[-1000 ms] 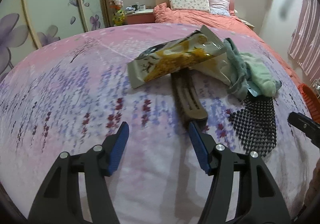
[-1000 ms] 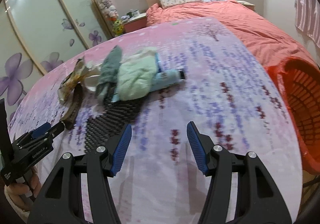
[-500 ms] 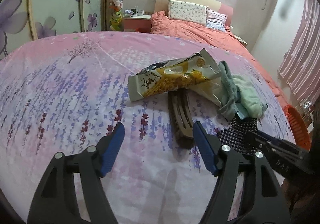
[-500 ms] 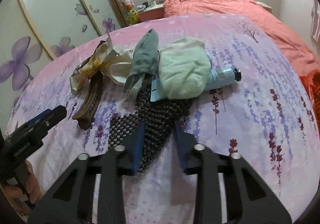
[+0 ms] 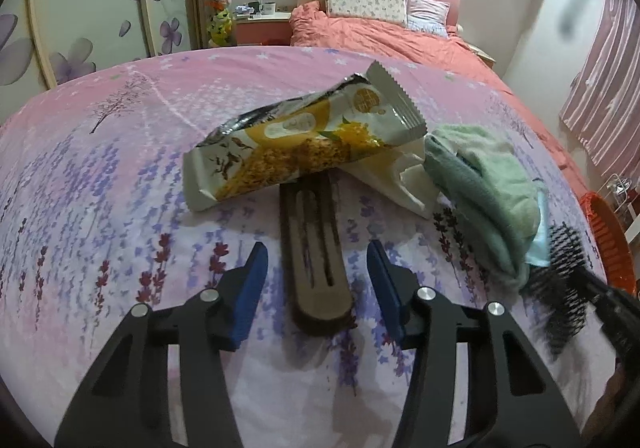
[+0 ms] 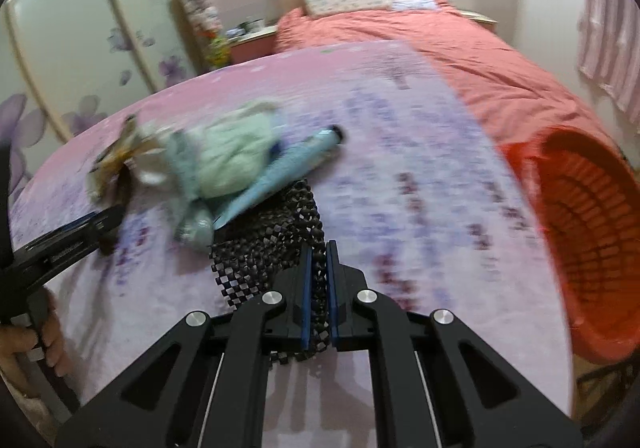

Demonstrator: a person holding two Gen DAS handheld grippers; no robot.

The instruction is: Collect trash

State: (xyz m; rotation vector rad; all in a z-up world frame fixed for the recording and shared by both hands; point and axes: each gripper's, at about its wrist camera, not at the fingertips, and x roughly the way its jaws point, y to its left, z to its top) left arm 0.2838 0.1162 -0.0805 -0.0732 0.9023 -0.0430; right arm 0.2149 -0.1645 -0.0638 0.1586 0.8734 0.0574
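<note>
Trash lies in a loose heap on the pink, lavender-printed bedspread. Farthest left in the left wrist view is a yellow-and-white crinkled snack wrapper, its near side resting on the far end of a flat brown slotted wooden piece. That brown piece runs toward the camera and sits between the spread blue-padded fingers of the left hand-held gripper, which are apart from it on both sides and hold nothing. To the right of the wrapper, touching it, is a white crumpled paper scrap, then a bundle of pale green and grey-green cloths just beside it. At the right edge a black open-mesh mat shows, blurred.

In the right wrist view the same heap is blurred: the cloths lie over a light blue squeeze tube with a black cap, and the mat stretches from the tube toward the camera. The right hand-held gripper is pressed together on the near edge of that mat, mesh showing between its pads. Off the bedspread's right side stands a red-orange plastic lattice basket.
</note>
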